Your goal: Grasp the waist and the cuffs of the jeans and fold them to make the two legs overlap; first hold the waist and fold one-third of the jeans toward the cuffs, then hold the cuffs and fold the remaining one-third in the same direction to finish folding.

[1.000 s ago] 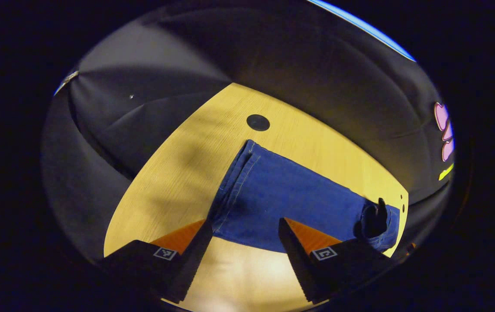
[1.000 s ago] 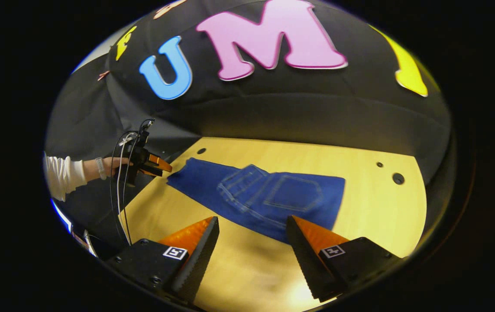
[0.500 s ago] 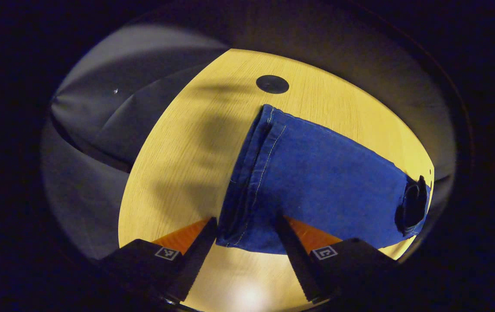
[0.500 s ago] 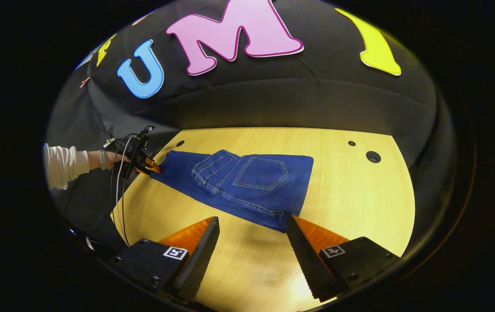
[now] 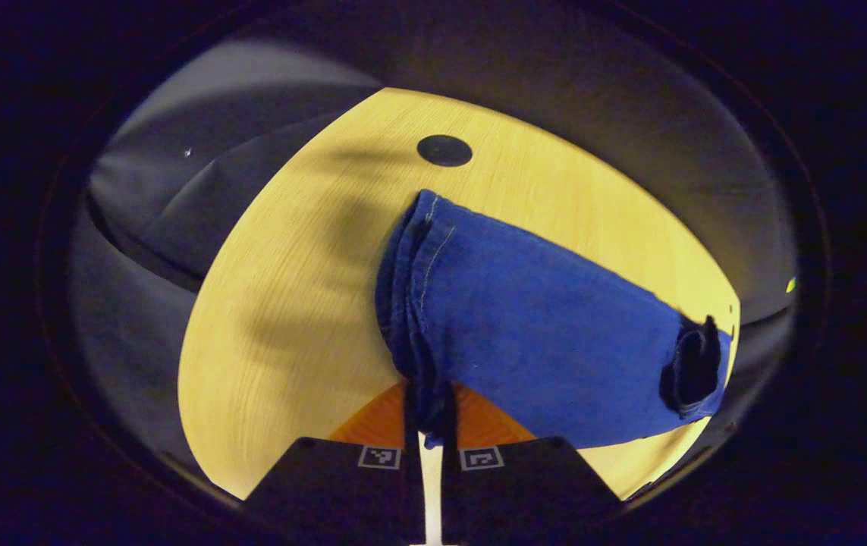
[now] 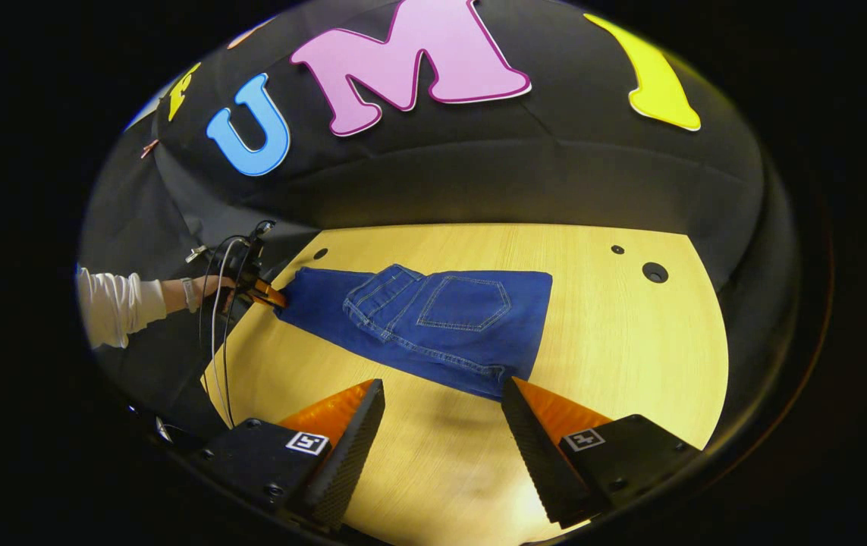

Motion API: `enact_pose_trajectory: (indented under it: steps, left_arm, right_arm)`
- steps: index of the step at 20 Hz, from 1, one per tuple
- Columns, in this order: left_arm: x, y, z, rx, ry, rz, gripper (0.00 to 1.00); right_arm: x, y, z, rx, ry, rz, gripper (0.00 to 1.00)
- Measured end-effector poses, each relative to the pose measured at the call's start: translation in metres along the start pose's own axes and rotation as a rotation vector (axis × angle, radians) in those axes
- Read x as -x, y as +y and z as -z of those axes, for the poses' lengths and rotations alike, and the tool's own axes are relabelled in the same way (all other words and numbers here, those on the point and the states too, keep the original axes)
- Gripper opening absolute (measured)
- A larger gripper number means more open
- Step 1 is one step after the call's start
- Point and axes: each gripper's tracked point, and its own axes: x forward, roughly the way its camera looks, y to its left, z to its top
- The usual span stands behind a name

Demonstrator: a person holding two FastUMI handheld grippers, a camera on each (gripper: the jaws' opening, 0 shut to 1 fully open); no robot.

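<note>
Blue jeans (image 6: 433,318) lie on the yellow table (image 6: 630,341), waist part folded over with a back pocket (image 6: 463,303) facing up. In the left gripper view the cuff end of the jeans (image 5: 539,341) bunches between my fingers, and my left gripper (image 5: 427,413) is shut on it. In the right gripper view a hand (image 6: 205,292) holds that left gripper (image 6: 270,296) at the jeans' far left end. My right gripper (image 6: 441,409) stands open over bare table. The jeans' near folded corner lies just ahead of its right finger, apart from it.
Round dark holes (image 6: 654,271) (image 5: 444,150) sit in the tabletop. Cables (image 6: 217,356) hang from the left gripper past the table's left edge. A white sleeve (image 6: 111,307) reaches in from the left. The black cloth wall stands close behind the table.
My left gripper moved onto the cuff end and closed on it, bunching the denim. The right gripper drew slightly nearer the jeans' folded corner and has stayed open.
</note>
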Motion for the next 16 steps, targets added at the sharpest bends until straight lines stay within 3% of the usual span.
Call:
enact_pose_trajectory:
  steps: [1, 2, 6, 7, 8, 10, 13, 15, 16]
  left_arm:
    - [0.017, -0.02, -0.008, 0.003, -0.038, 0.065, 0.1]
    - [0.038, -0.04, -0.017, -0.021, -0.07, 0.113, 0.12]
    - [0.163, -0.163, -0.046, -0.207, -0.209, 0.337, 0.12]
    - [0.195, -0.2, -0.046, -0.275, -0.242, 0.385, 0.15]
    - [0.218, -0.239, -0.042, -0.353, -0.27, 0.42, 0.12]
    - [0.239, -0.32, -0.014, -0.523, -0.291, 0.48, 0.12]
    - [0.191, -0.433, 0.069, -0.674, -0.214, 0.517, 0.12]
    - [0.128, -0.466, 0.105, -0.723, -0.113, 0.504, 0.12]
    - [0.091, -0.465, 0.114, -0.744, -0.059, 0.462, 0.12]
  right_arm:
    - [0.001, -0.001, -0.001, -0.004, -0.006, 0.002, 0.95]
    - [0.002, -0.001, -0.003, -0.011, -0.013, 0.001, 0.95]
    - [0.013, -0.008, -0.015, -0.049, -0.054, -0.002, 0.95]
    - [0.017, -0.009, -0.019, -0.059, -0.067, -0.003, 0.95]
    - [0.02, -0.011, -0.022, -0.071, -0.08, -0.003, 0.95]
    - [0.029, -0.017, -0.029, -0.082, -0.108, 0.003, 0.95]
    - [0.047, -0.032, -0.028, -0.086, -0.138, 0.034, 0.96]
    - [0.062, -0.047, -0.02, -0.103, -0.15, 0.06, 0.95]
    - [0.069, -0.054, -0.018, -0.114, -0.159, 0.075, 0.96]
